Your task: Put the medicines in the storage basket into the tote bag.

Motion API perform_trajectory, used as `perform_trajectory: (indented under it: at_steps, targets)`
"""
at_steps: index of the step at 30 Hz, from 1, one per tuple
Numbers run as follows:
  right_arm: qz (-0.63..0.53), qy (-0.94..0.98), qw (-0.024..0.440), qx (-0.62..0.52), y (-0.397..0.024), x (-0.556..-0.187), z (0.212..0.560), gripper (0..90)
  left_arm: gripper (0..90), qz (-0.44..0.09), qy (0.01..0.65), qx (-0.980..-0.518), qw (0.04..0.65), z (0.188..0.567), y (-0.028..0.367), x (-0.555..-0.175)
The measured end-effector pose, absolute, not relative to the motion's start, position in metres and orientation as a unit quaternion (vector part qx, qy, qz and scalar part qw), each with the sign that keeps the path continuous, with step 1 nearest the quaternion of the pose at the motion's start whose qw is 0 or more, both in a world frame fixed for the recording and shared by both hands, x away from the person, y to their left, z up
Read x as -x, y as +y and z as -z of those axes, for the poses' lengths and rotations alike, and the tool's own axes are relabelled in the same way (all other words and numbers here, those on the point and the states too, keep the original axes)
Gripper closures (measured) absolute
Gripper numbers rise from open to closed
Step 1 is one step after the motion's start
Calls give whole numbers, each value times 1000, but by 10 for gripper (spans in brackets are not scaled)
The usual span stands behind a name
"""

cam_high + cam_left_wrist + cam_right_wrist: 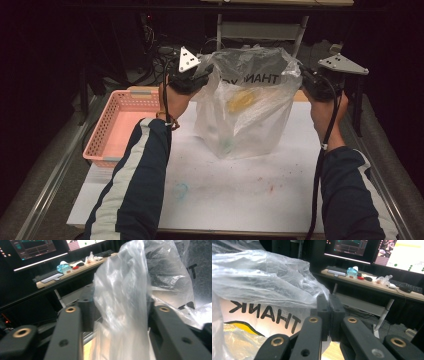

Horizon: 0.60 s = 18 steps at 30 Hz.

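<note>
White paper is spread over the table (240, 190), stained faintly with colour, and everything is staged on it. Between the two tongs, a large clear plastic bag printed with black "THANK" lettering and a yellow mark (247, 107) is held upright by its rim, its base resting on the paper. The bag is judged to be kept stretched from both sides so that its mouth stays wide and the sack stands by itself.

Just outside the left tongs, a pink perforated plastic basket (122, 125) is set on the table's edge, within easy reach, probably as source or destination for goods.

The right tongs (328, 306) are seen pressed fully together, with a fold of the bag's rim pinched between the pads; this side is taken as the anchor. The left tongs (120, 312) are seen standing apart, a gathered fold of film rising loosely between the jaws without being squeezed. That side is judged as released or awaiting a fresh grip.

Beyond the right tongs, a wooden desk with monitors and small oddments (372, 282) is noted, well apart from the work.
</note>
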State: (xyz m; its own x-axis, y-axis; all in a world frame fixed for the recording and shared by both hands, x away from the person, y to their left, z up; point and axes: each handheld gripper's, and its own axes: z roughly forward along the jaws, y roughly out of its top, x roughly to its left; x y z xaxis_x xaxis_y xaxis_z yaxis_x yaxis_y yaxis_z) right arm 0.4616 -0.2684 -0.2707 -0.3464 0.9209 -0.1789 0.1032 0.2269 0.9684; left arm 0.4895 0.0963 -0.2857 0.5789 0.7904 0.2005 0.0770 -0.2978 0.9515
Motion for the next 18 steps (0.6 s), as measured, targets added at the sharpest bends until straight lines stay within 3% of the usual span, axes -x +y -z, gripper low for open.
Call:
perform_trajectory:
  at_steps: [4, 9, 18]
  targets:
    - [-484, 660, 420, -392, -271, -462, 273, 900, 351, -357, 315, -713, 515, 281, 102, -486]
    - [-482, 660, 425, -389, -271, -461, 271, 900, 299, -370, 314, -694, 532, 269, 110, -476]
    - [-476, 663, 435, -379, -267, -456, 262, 899, 299, -393, 308, -692, 521, 245, 124, -462]
